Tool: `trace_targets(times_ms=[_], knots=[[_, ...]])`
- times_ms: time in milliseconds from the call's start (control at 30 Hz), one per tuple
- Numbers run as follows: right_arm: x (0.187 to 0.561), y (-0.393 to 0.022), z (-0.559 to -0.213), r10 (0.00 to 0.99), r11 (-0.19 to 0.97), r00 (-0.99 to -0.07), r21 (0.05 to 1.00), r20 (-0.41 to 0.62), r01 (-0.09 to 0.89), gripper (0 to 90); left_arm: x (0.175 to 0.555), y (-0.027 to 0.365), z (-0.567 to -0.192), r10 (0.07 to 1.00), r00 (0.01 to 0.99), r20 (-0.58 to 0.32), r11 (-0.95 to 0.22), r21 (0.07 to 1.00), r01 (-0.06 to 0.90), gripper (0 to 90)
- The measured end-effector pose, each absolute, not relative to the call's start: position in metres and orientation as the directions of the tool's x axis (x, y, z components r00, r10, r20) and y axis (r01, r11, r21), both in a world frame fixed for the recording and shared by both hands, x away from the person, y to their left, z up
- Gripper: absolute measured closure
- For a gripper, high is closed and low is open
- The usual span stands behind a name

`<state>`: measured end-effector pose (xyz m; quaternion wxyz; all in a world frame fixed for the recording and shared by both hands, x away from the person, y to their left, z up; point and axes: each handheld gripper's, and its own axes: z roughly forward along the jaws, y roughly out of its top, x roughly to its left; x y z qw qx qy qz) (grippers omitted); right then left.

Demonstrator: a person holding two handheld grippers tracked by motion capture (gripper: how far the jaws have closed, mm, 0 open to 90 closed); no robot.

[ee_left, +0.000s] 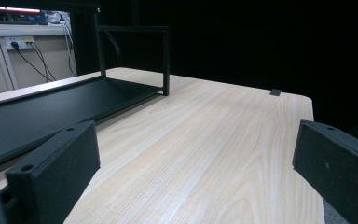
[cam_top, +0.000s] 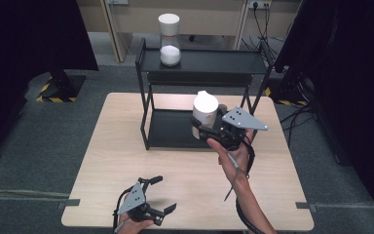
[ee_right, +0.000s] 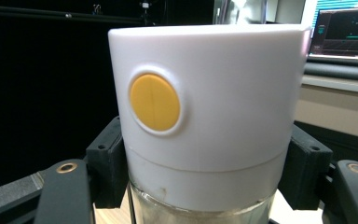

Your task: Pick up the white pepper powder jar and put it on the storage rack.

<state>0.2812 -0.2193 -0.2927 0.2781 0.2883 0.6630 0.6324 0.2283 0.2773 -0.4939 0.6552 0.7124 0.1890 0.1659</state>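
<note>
While the left hand idles at the near edge, the right does the carrying.

Left gripper (cam_top: 157, 196): rests on the table (cam_top: 107, 161) by its near edge, left of centre; jaws spread wide, nothing between them; in its own view only bare wood lies ahead.

Right gripper (cam_top: 203, 127): held up over the table's right half, just in front of the rack; jaws clamped on the sides of a jar.

Held jar (ee_right: 205, 112): white cap with a yellow round button (ee_right: 154, 102) facing the camera; glass body below the cap, pads pressing at the cap's lower band; roughly upright, tilted slightly; clear of table and shelf.

Rack (cam_top: 202, 62): black two-shelf frame at the far edge of the table; lower shelf (cam_top: 168, 129) bare where visible.

Second jar (cam_top: 169, 40): same white-capped type, white contents, standing on the upper shelf, left of its middle.

Progress (judgement): one jar already shelved; the second is gripped and lifted but not yet placed. Remaining: carry it over an open shelf spot, likely the upper shelf beside the first, set it down, release.
</note>
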Motion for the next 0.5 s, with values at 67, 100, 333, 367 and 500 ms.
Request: trace_targets(times_ms=[67,100,333,367,500], knots=[[0.283,-0.218,-0.287,0.734,0.031,-0.679,0.999,-0.003,0.029,30.9,0.228,0.277,-0.494,0.486,0.874,-0.012,-0.070,0.996,0.052,0.0],[0.285,-0.217,-0.283,0.735,0.032,-0.678,0.999,-0.006,0.026,30.9,0.228,0.277,-0.494,0.485,0.875,-0.011,-0.072,0.996,0.052,0.0],[0.295,-0.211,-0.259,0.738,0.026,-0.675,0.999,-0.002,0.025,30.9,0.228,0.277,-0.494,0.488,0.873,-0.011,-0.072,0.996,0.053,0.0],[0.297,-0.210,-0.256,0.739,0.027,-0.674,0.999,-0.004,0.024,30.9,0.228,0.278,-0.494,0.489,0.872,-0.012,-0.071,0.996,0.054,0.0],[0.303,-0.206,-0.239,0.749,0.035,-0.662,0.999,-0.018,0.013,30.9,0.228,0.278,-0.494,0.489,0.872,-0.013,-0.070,0.996,0.054,0.1]])
